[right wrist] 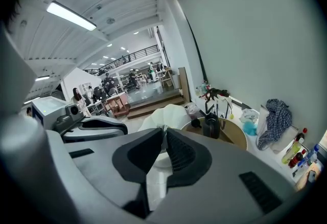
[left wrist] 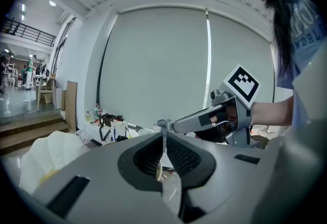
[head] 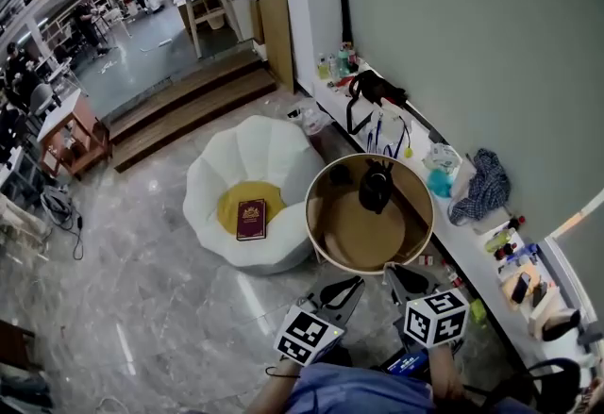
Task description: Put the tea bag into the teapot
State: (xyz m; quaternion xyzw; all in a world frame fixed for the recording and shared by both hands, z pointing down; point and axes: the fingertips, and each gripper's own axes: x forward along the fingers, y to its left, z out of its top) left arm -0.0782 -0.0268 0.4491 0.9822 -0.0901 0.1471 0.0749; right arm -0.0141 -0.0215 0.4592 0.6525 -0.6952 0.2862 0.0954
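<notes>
1. The white shell chair (head: 247,167) sits ahead and to the left of your left gripper (left wrist: 163,127), with open floor between them.
2. The wall shelf (head: 472,242), crowded with clutter, runs close along the right of your right gripper (right wrist: 164,132).
3. The round table (head: 326,223) lies straight ahead of both grippers. In the head view its near rim is just beyond their tips.
4. Your left gripper's jaws are pressed together with nothing visible between them. The right gripper's jaws are also together and empty. The two tips sit near each other.
5. The teapot (head: 376,186) stands on the table's far part, ahead and well apart from both grippers.
6. The tea bag cannot be made out in any view.
</notes>
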